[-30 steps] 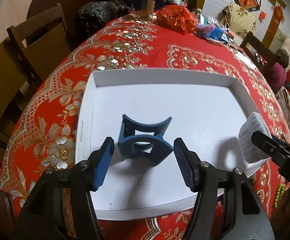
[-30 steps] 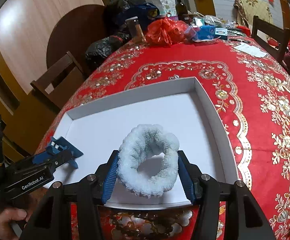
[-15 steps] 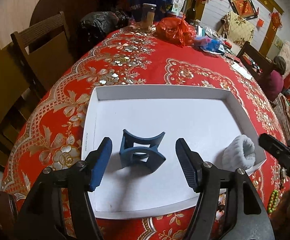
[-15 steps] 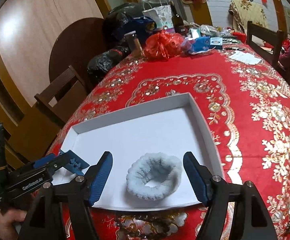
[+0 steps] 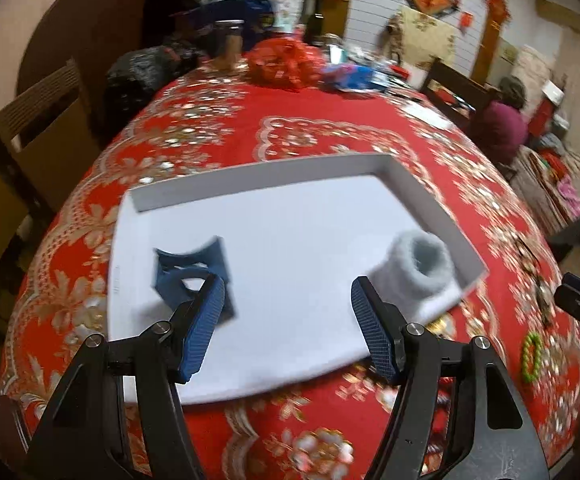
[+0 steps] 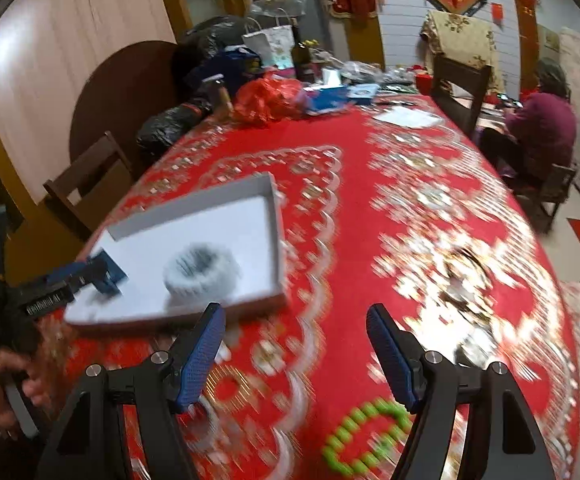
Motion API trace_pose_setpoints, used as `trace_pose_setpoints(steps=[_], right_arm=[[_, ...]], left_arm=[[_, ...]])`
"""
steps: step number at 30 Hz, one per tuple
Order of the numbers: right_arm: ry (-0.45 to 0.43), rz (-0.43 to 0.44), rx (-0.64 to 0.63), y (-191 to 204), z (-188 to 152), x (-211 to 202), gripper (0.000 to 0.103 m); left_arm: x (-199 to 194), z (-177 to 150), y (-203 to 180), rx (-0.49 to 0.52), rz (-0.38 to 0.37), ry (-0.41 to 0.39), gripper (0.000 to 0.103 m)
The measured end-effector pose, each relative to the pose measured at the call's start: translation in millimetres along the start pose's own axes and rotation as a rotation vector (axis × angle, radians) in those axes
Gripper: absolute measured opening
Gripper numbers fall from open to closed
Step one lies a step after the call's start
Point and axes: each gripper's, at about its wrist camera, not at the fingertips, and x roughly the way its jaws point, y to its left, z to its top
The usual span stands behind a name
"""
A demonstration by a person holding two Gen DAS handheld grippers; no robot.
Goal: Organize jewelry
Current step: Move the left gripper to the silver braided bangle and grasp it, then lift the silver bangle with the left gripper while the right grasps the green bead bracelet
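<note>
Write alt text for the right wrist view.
The open right gripper hovers over a red patterned tablecloth, a green bead bracelet lying just below it. To the left, a white tray holds a fluffy white scrunchie and a blue hair clip, beside the left gripper.

A red tablecloth (image 6: pixel 330 184) with gold flowers covers the table. At its far end lie a red plastic bag (image 6: pixel 267 98), black bags (image 6: pixel 169 124) and a bottle (image 6: pixel 300 56). Wooden chairs (image 6: pixel 89 184) stand around, and a person in purple (image 6: pixel 542 128) sits.
</note>
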Motion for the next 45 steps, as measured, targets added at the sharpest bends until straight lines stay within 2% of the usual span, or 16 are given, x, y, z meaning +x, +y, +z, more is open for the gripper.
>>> trace_pose_setpoints(steps=[4, 8, 10, 13, 20, 24, 27, 28, 33, 38, 41, 45], right_arm=[[0.021, -0.027, 0.049, -25.1, -35.7, -21.3, 0.071], [0.062, -0.053, 0.067, -38.4, -61.2, -27.4, 0.071], [0.087, -0.077, 0.064, -42.4, -70.0, -27.3, 0.071], [0.093, -0.082, 0.064, -44.3, -75.3, -29.9, 0.071], [0.101, -0.088, 0.089, -48.1, -71.4, -27.2, 0.071], [0.105, -0.087, 0.079, -45.2, -70.9, -24.5, 0.071], [0.111, -0.091, 0.071, -44.4, -71.5, -21.3, 0.071], [0.122, -0.093, 0.071, -44.9, -72.5, -19.1, 0.071], [0.143, -0.065, 0.081, -47.5, -77.2, -12.2, 0.071], [0.132, -0.055, 0.056, -41.9, -76.5, -5.9, 0.071], [0.121, -0.111, 0.039, -43.5, -73.4, 2.4, 0.07], [0.149, -0.143, 0.049, -54.1, -71.6, 16.4, 0.057]], left_arm=[[-10.1, -10.0, -20.8, 0.06, -0.081, 0.013, 0.066], [-11.3, -27.9, -53.3, 0.175, -0.248, 0.099, 0.064], [-9.8, -36.8, -67.8, 0.233, -0.275, 0.124, 0.045], [-5.7, -45.8, -83.5, 0.298, -0.296, 0.149, 0.036], [7.6, -59.7, -99.9, 0.407, -0.345, 0.197, 0.035], [11.2, -71.4, -110.2, 0.463, -0.362, 0.222, 0.032], [9.0, -76.4, -114.1, 0.487, -0.378, 0.228, 0.021], [9.6, -76.9, -114.8, 0.489, -0.379, 0.231, 0.016], [10.4, -76.3, -114.8, 0.48, -0.374, 0.231, 0.008], [7.4, -71.2, -111.0, 0.457, -0.366, 0.215, 0.006], [4.4, -68.0, -109.6, 0.444, -0.376, 0.205, 0.006], [1.5, -67.6, -111.9, 0.444, -0.388, 0.202, 0.006]])
